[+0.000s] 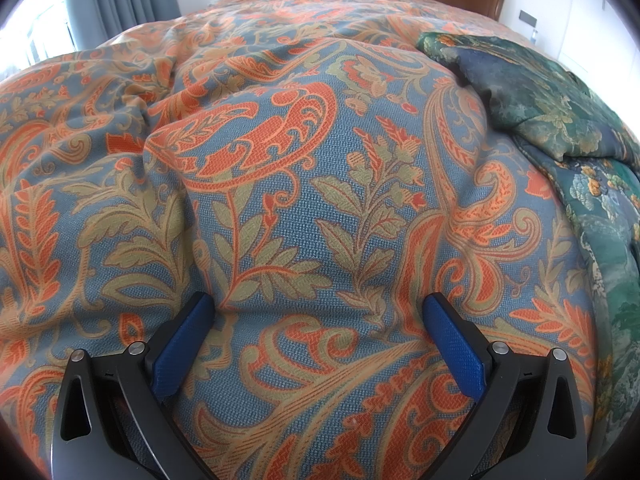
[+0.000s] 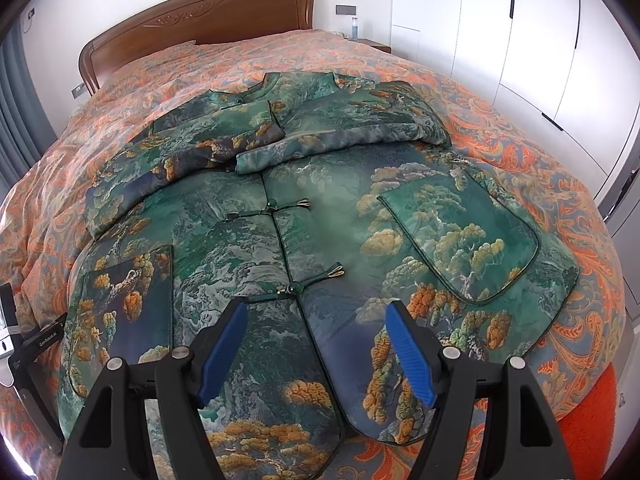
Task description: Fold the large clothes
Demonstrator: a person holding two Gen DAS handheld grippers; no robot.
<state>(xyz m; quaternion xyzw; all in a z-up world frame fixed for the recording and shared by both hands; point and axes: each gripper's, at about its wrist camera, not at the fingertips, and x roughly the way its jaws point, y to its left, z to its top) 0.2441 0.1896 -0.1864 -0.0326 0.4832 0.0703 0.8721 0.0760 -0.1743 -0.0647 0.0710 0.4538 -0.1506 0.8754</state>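
Hiding behind right hand-held gripper [image 2: 316, 314]: jacket [image 2: 320, 216] hem, perhaps rounded.

I saw a dark green jacket [image 2: 320, 216] printed with teal misty landscape and ochre-orange trees, fastened with green knot buttons [image 2: 295, 289]. Under it the bedspread [image 1: 280, 208] ran blue with orange paisley and olive leaves. My gripper pads [image 2: 412, 364] were blue, their arms black.

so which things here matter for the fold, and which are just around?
Job:
green landscape-print padded jacket, sleeves folded across chest
left claw, open
right claw, open

Around:
orange-and-blue paisley bedspread
carved wooden headboard
white wardrobe doors
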